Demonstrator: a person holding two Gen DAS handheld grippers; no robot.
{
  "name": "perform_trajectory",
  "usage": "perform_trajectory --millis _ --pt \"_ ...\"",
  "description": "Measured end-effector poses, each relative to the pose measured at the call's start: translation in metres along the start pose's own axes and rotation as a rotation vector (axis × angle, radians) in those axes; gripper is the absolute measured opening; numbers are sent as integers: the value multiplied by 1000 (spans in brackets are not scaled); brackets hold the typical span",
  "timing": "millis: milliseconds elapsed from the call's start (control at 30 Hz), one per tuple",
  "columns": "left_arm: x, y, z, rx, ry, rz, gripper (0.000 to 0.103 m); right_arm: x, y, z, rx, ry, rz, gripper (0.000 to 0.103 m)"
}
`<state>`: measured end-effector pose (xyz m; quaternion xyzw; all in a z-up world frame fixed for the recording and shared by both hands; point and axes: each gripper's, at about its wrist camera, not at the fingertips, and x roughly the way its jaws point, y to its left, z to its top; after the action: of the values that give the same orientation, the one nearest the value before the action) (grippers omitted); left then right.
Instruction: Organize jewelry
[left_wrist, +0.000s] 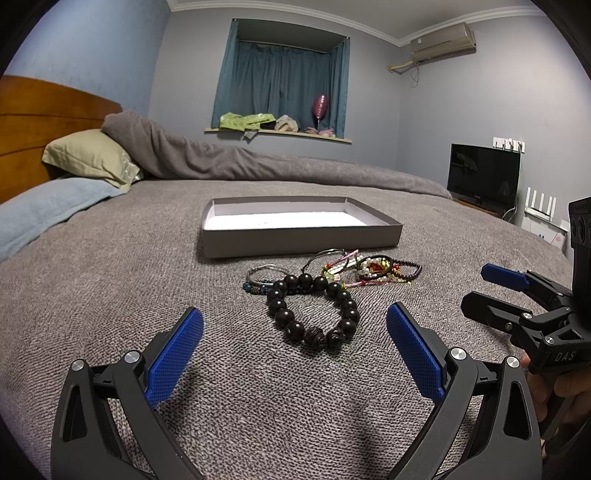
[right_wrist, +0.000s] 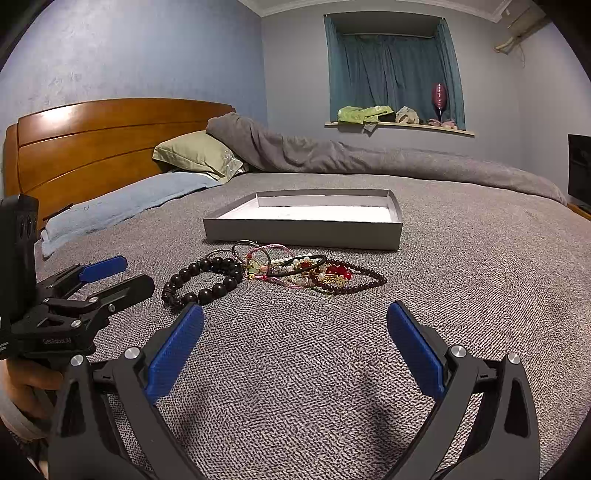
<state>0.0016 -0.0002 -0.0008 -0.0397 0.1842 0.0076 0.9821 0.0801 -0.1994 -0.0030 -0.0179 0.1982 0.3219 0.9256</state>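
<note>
A pile of bracelets lies on the grey bedspread in front of a shallow grey box (left_wrist: 299, 236) with a white, empty floor. A dark large-bead bracelet (left_wrist: 314, 310) lies nearest; it also shows in the right wrist view (right_wrist: 203, 280). Behind it lie a silver bangle (left_wrist: 264, 273), pink cords and a red-and-pearl tangle (left_wrist: 376, 267), with a small dark-red bead strand (right_wrist: 354, 282). My left gripper (left_wrist: 295, 325) is open and empty, just short of the dark bracelet. My right gripper (right_wrist: 295, 325) is open and empty, short of the pile. The box also shows in the right wrist view (right_wrist: 303, 230).
Each gripper shows in the other's view: the right one (left_wrist: 495, 291) to the right of the pile, the left one (right_wrist: 118, 277) to its left. A blue pillow (right_wrist: 122, 206), a green pillow (right_wrist: 195, 153) and a rolled grey duvet (left_wrist: 221, 158) lie behind. A TV (left_wrist: 484, 173) stands at right.
</note>
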Motion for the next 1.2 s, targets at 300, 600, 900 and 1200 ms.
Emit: perform_trajectory --millis 300,600,900,1200 --pt "0 0 0 0 0 0 98 0 0 0 0 -1 0 98" --pt "0 0 0 0 0 0 98 0 0 -1 0 0 1 98" --pt "16 2 3 -22 96 7 98 0 0 0 2 13 5 98" --pt "36 0 14 19 205 -8 95 5 -1 1 13 37 11 98"
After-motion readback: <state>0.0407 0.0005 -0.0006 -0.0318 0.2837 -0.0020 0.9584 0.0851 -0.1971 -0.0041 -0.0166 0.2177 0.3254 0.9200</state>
